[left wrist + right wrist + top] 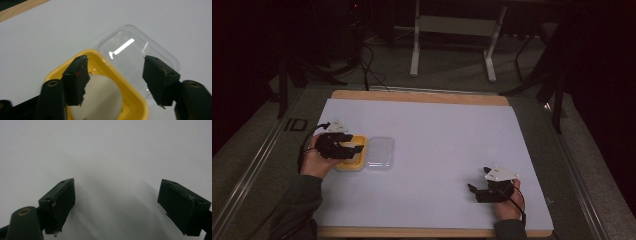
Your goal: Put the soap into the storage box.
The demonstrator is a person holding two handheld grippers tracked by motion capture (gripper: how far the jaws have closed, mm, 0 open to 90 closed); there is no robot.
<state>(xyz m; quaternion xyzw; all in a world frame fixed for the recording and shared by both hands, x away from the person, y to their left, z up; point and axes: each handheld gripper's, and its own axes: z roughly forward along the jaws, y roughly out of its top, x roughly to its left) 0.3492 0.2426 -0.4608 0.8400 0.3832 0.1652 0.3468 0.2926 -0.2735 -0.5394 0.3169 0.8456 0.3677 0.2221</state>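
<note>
I have the left gripper [343, 145] hanging over the yellow tray [358, 161] at the left side of the table [437, 130], with its jaws spread wide and holding nothing. I judge it is placed there to reach either the white egg-shaped thing [103, 97] lying in the tray or the clear plastic lid [380, 153], which lies flat on the white sheet just beside the tray and touches its edge. The lid off and beside the tray suggests the work is about opening or closing this little box.

My right gripper [482, 192] rests well apart, near the front right of the table, jaws also wide apart and empty; I take it to be parked out of the way.

From the high view I can see the tray and lid side by side, but the gripper body covers what is in the tray. The left gripper view settles that: the white rounded thing sits in the tray beside one jaw, the lid beyond. The right gripper view gives me bare white sheet between its jaws.
</note>
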